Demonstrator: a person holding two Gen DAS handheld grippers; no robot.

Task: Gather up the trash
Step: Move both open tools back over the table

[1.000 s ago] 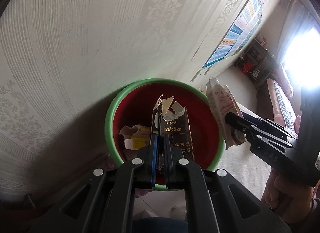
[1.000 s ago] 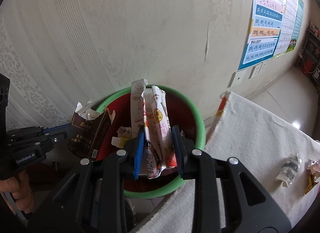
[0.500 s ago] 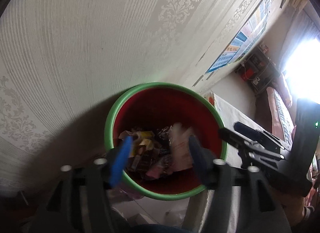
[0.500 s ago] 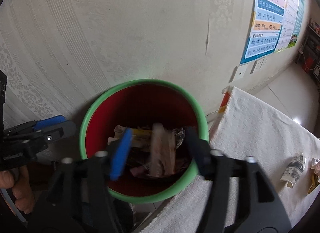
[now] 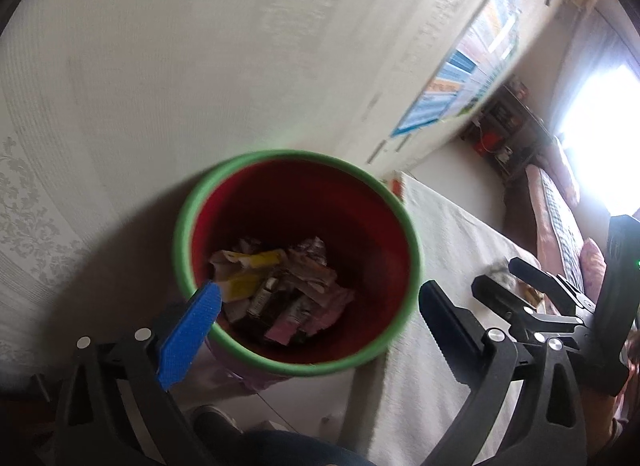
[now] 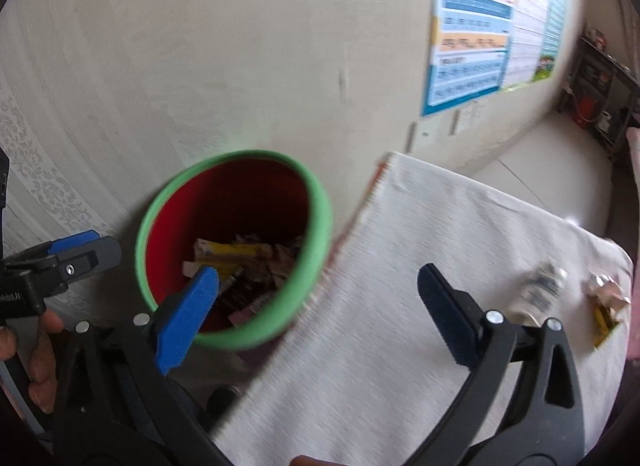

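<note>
Both cartons dropped; your grippers are empty.

Your left gripper [image 5: 320, 302] and right gripper [image 6: 316, 290] now gape wide; the trash [image 5: 280, 290] lies in the bin [image 6: 320, 201], while scraps [image 6: 540, 290] wait near the table's [image 6: 400, 266] right edge.

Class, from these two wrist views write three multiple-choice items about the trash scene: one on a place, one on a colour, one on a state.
1. Where does the small crumpled plastic bottle lie?
A. in the bin
B. on the white cloth-covered table
C. in a gripper

2. What colour is the rim of the round red plastic bin?
A. green
B. blue
C. yellow

3. How do both grippers stand?
A. shut on cartons
B. one open, one shut
C. both open, holding nothing

Key: B, the bottle rests on the cloth near the crumpled wrappers. A, a green band rings the red wall. C, the left gripper and right gripper have jaws spread with nothing between them.
</note>
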